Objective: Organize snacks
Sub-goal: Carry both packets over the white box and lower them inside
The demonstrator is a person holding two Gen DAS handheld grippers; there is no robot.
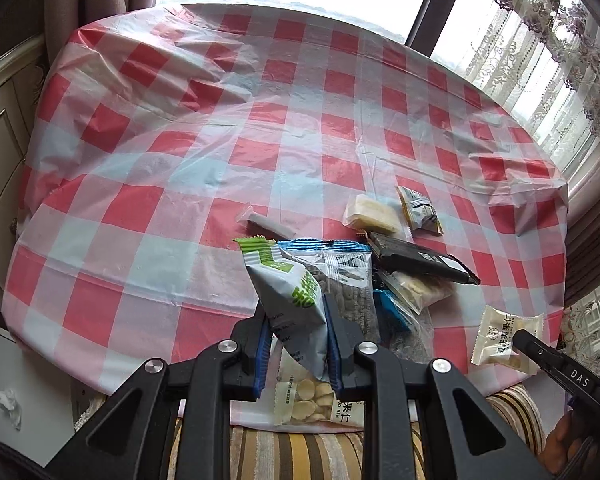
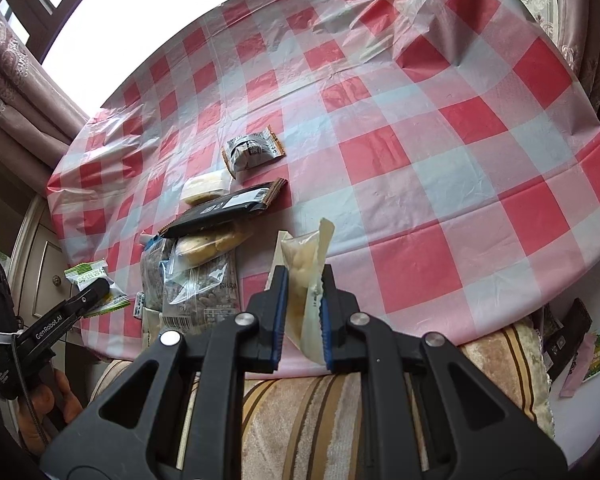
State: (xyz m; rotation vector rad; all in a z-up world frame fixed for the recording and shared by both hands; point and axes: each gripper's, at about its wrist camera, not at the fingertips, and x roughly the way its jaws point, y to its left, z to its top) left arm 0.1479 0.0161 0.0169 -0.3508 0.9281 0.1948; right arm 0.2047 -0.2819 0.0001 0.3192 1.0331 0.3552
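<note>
The left gripper is clamped on a green-and-white snack packet, held low in the centre of the left wrist view above the near table edge. The right gripper is closed on a cream nut packet, low in the centre of the right wrist view; the same packet appears at the lower right of the left wrist view, pinched by a black finger marked "DAS".

Both packets are judged light, soft and crinkly: air-puffed film that yields under the pads and may slip, with brittle contents that could crack if squeezed hard. The flat crimped seam or a corner beside it is judged the safest place for a hold.

The remaining snacks lie in 1 loose pile on the red-and-white checked tablecloth, left of centre in the right wrist view: a long black bar across a clear biscuit bag, a grey seed packet below, a pale cake and a small grey-and-orange packet above.

"GenRobot.AI" is legible on the other gripper's arm at the lower left. Chinese characters, "果仁" among them, are printed on the nut packets; the smaller print is too blurred to read.
</note>
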